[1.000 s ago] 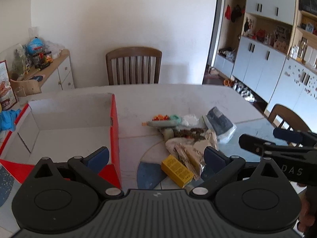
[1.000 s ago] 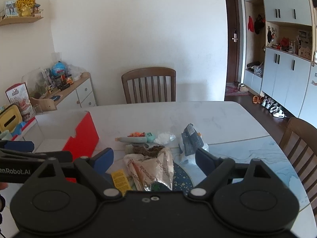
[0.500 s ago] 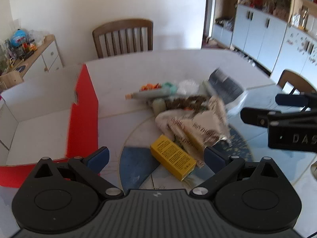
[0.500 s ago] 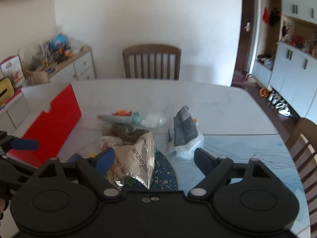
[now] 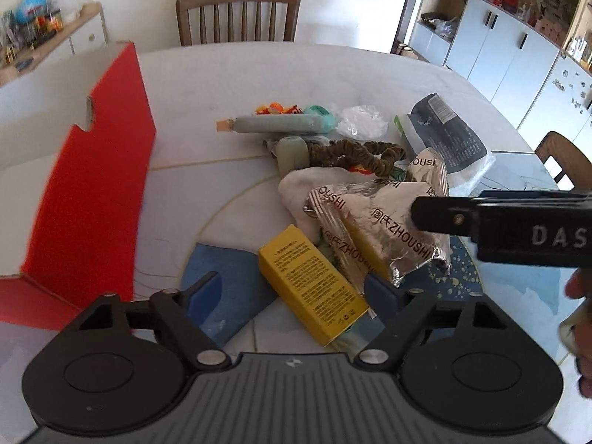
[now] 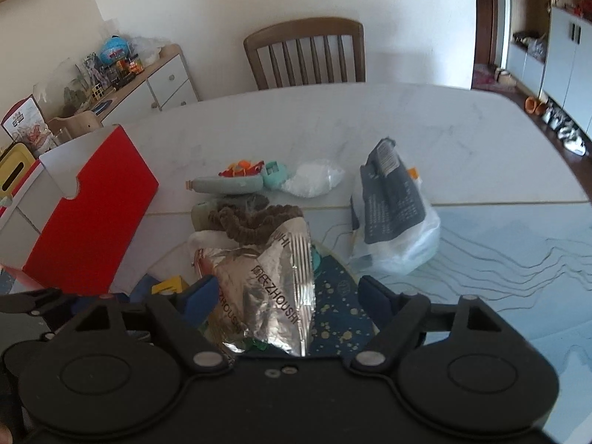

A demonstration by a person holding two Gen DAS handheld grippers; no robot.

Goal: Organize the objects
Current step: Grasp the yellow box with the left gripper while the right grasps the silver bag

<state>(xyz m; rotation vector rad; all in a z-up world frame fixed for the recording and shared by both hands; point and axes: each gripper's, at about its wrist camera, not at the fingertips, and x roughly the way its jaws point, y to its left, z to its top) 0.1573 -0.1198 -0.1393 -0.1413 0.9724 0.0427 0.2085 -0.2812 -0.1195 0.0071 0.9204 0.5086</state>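
Left hand-held gripper [image 5: 294,292] spread, jaws just been closing, around small yellow cardboard box [image 5: 312,273], not pinching. Box light, stiff; squeeze long sides.

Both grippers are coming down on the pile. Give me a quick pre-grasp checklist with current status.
1. left gripper jaws open, having just been closing: ok.
2. yellow box between the left fingers, not yet pinched: ok.
3. right gripper open, jaws just been closing, over the foil snack bag: ok.
4. Foil bag free of neighbours: not ok, it overlaps the yellow box and the brown scrunchie.
5. red box open to receive items: ok.
6. Grippers clear of each other: cannot tell.
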